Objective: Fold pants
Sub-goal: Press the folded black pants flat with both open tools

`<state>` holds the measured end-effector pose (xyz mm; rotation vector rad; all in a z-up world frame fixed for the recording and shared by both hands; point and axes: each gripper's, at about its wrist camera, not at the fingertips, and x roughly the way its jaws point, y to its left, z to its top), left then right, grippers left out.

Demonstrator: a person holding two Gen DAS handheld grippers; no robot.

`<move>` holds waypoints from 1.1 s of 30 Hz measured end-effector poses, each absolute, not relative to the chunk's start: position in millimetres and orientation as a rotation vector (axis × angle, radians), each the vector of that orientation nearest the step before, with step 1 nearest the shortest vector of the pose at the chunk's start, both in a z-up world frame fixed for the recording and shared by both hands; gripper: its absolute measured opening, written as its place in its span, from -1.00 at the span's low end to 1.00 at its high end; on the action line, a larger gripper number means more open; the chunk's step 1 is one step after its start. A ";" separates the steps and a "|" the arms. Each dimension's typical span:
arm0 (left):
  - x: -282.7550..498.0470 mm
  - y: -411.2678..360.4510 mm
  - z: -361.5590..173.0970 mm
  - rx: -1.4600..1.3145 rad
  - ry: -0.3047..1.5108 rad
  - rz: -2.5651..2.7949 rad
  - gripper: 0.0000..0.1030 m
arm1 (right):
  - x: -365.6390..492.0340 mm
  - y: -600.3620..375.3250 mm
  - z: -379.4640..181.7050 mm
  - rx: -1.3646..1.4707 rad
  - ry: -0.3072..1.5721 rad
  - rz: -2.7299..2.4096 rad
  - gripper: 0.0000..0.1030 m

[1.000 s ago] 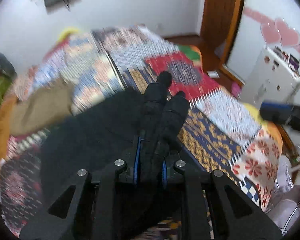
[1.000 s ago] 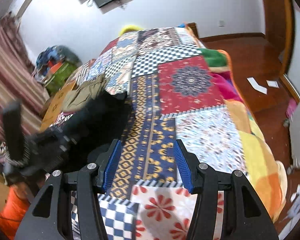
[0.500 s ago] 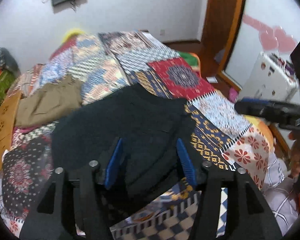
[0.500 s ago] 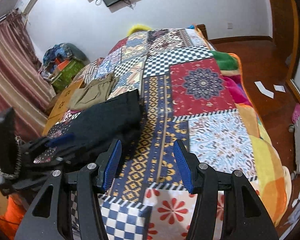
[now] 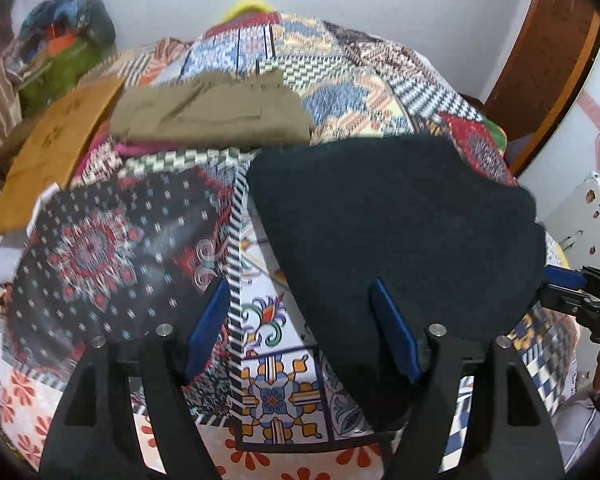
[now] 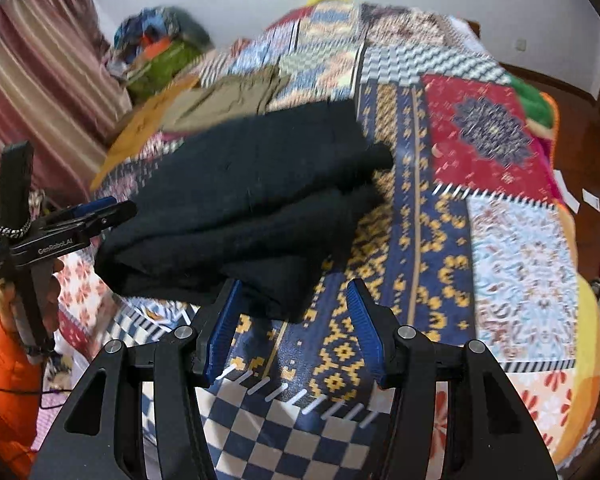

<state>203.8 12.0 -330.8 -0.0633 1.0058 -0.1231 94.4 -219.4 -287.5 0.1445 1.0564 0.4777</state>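
The black pants (image 5: 396, 220) lie folded in a thick stack on the patchwork bedspread (image 5: 112, 248). My left gripper (image 5: 300, 320) hovers over their left edge. Its jaws are opening, and only the cloth's edge and bare bedspread show between them; the pads press on nothing. In the right wrist view the black pants (image 6: 252, 200) lie just ahead, with their near corner between the tips of my right gripper (image 6: 294, 320), which is open and not pressing on it. The left gripper (image 6: 92, 216) shows at the pants' left end, held by a hand (image 6: 40, 280).
Folded khaki pants (image 5: 212, 112) lie farther back on the bed beside an orange-brown board (image 5: 60, 148). A heap of bags (image 5: 60, 60) sits at the far left by a striped curtain (image 6: 40, 80). A white appliance (image 5: 580, 220) and wooden floor (image 6: 580, 128) lie to the right.
The left gripper let go of the black cloth, spread its jaws and swung left, so the pants now lie flat. The right gripper moved closer to the pants' near corner.
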 end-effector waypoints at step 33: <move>253.4 -79.3 -333.9 -0.083 0.957 -0.308 0.63 | 256.8 -240.4 -338.6 -0.022 1.051 0.303 -0.02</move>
